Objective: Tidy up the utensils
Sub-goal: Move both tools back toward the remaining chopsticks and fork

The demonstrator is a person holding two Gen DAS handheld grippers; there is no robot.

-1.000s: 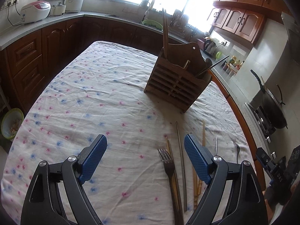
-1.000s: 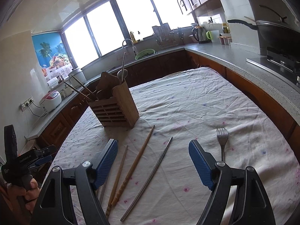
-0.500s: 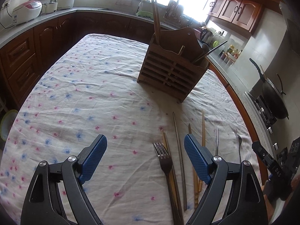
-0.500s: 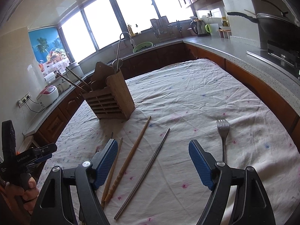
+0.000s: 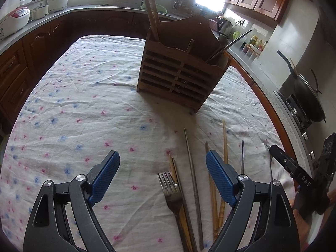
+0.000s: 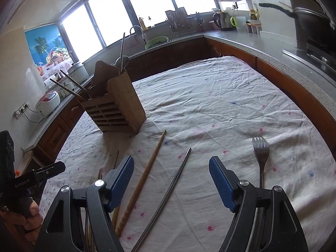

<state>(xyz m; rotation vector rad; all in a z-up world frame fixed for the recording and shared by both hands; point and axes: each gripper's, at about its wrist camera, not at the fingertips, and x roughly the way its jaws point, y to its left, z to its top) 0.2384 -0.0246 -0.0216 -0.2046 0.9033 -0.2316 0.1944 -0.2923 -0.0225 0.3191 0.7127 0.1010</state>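
now we hold our left gripper wide open over a fork. our right gripper has just been closing around a metal chopstick, gripping nothing.

I've got the wooden utensil holder standing upright on the cloth-covered bench, slatted front facing me, at about twelve o'clock. Two wooden chopsticks and a metal piece lean out of its top. Loose pieces lie flat at about five o'clock from it. A steel fork lies tines toward the holder, over a wooden chopstick. Just beside it runs a long metal chopstick, then two more wooden ones. In my right view a second fork lies apart at three o'clock.
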